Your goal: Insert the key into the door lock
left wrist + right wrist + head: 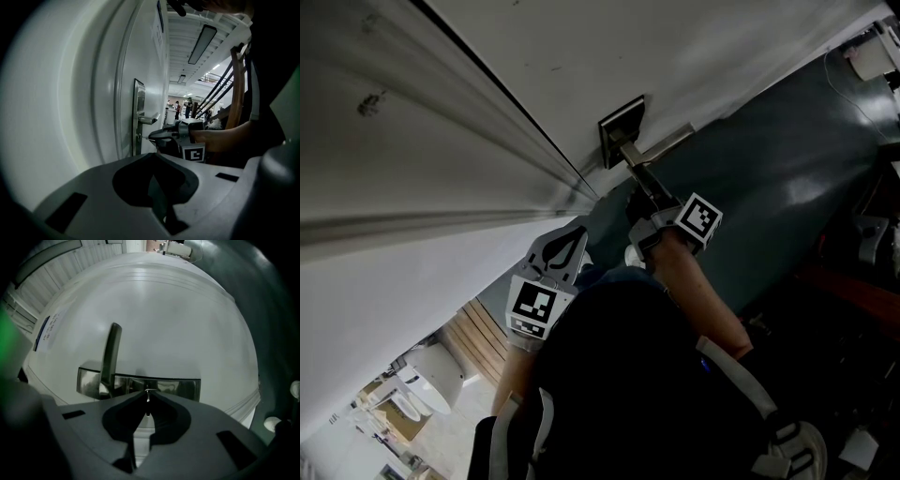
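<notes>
right hand-held gripper [147,393] pinches a thin silver key [148,401], tip at the steel lock plate [180,387] on the white door [164,324]; left hand-held gripper [152,157] closed, empty.

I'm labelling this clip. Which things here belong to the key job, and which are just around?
Job: key, pinched in right tool; lock plate; door.
Just around: left tool, shut, empty; door handle; paper notice; ceiling light.

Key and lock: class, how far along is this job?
Done: the right claw grips the key. In hand: the key's tip is at the lock plate beside the handle; whether it has entered, I cannot tell. Left: pushing it home. The left claw is shut and empty.
</notes>
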